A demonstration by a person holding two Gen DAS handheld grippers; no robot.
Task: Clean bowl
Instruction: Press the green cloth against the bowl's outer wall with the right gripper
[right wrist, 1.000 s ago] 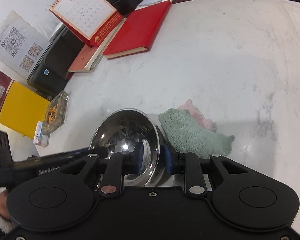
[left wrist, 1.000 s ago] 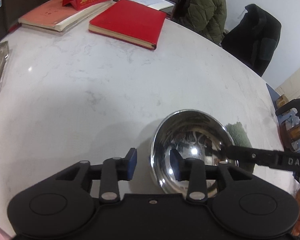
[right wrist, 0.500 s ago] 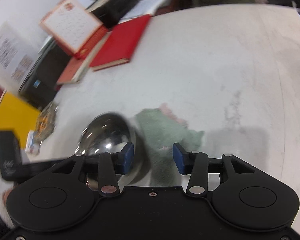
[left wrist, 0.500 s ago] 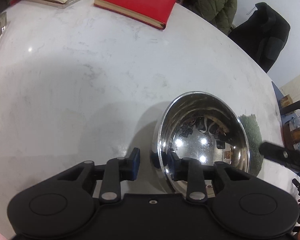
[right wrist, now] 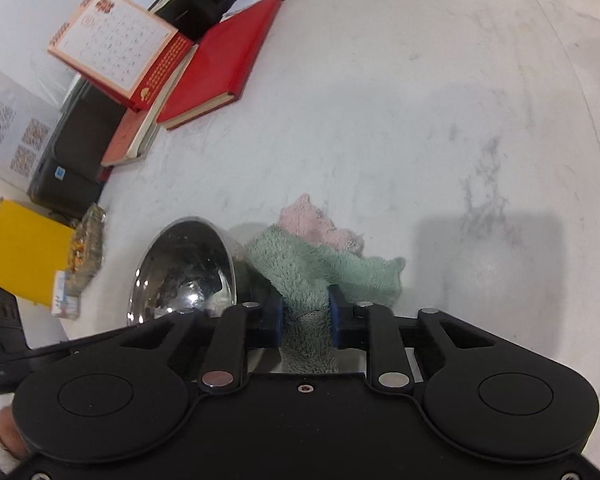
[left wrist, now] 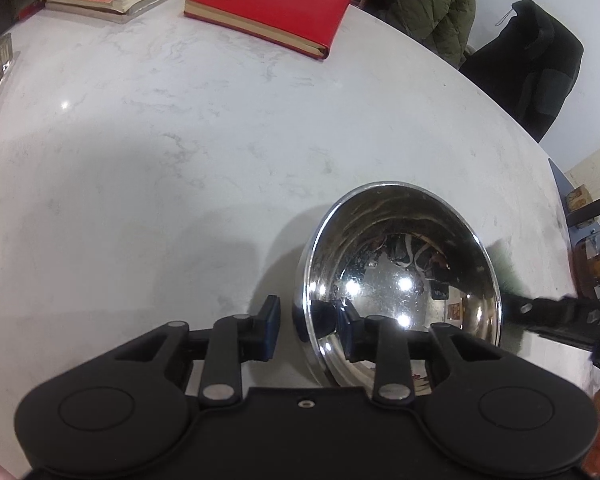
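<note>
A shiny steel bowl (left wrist: 400,264) stands tilted on its side on the white marble table (left wrist: 140,140). My left gripper (left wrist: 306,322) is shut on its near rim, one pad outside the wall and one inside. The bowl (right wrist: 184,268) also shows at the left of the right wrist view. Just right of it lies a crumpled green cloth (right wrist: 320,268) with a pink cloth (right wrist: 312,224) behind it. My right gripper (right wrist: 306,316) is closing its jaws, and both blue pads press a fold of the green cloth.
Far across the table lie a red book (left wrist: 268,4), a stack of books and a desk calendar (right wrist: 116,44). A yellow box (right wrist: 24,248) and a snack packet (right wrist: 86,248) sit left of the bowl. A person in a green jacket (left wrist: 432,4) sits beside a black chair (left wrist: 540,64).
My right gripper let go of the bowl's rim, opened, shifted right and closed on the green cloth. The bowl tipped up steeper in my left gripper.
</note>
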